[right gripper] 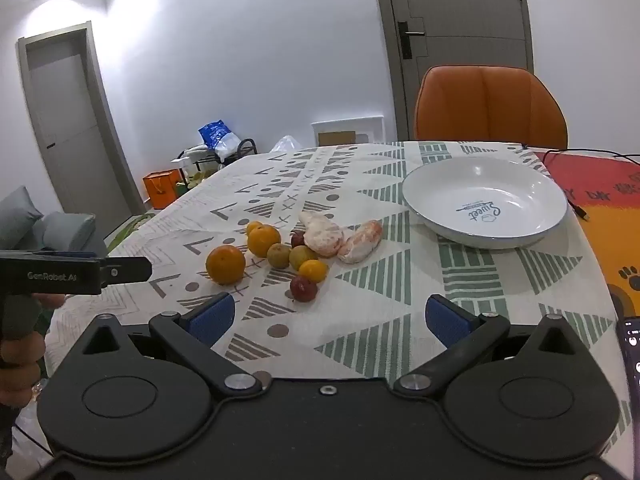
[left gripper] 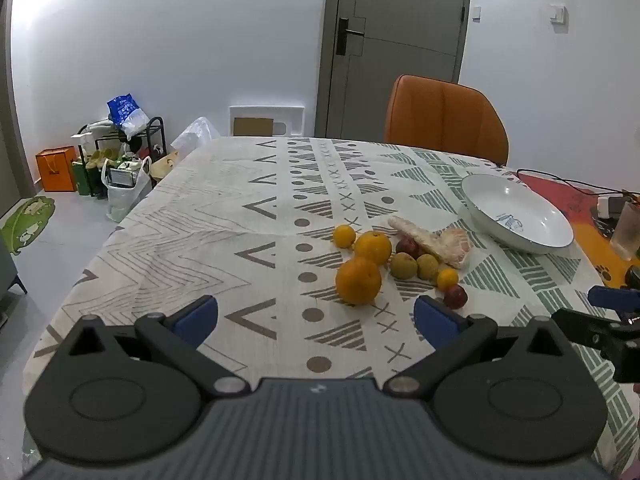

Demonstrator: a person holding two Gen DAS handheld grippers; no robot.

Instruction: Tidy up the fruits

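A cluster of fruit lies on the patterned tablecloth: a large orange (left gripper: 358, 281) (right gripper: 225, 264), a second orange (left gripper: 373, 247) (right gripper: 263, 240), small yellow citrus, two green-brown fruits (right gripper: 279, 255), red plums (left gripper: 455, 297) (right gripper: 303, 288) and two peeled pomelo pieces (left gripper: 454, 246) (right gripper: 323, 234). An empty white plate (left gripper: 516, 213) (right gripper: 484, 201) stands to the right of the fruit. My left gripper (left gripper: 316, 320) is open and empty, just short of the large orange. My right gripper (right gripper: 330, 320) is open and empty, just short of the nearest red plum.
An orange chair (left gripper: 444, 118) (right gripper: 490, 104) stands at the table's far side. A black cable (right gripper: 576, 156) and a red-orange mat (right gripper: 600, 196) lie right of the plate. A glass (left gripper: 628, 232) and a phone (right gripper: 632, 352) are at the right edge. Bags and a rack (left gripper: 120, 152) sit on the floor left.
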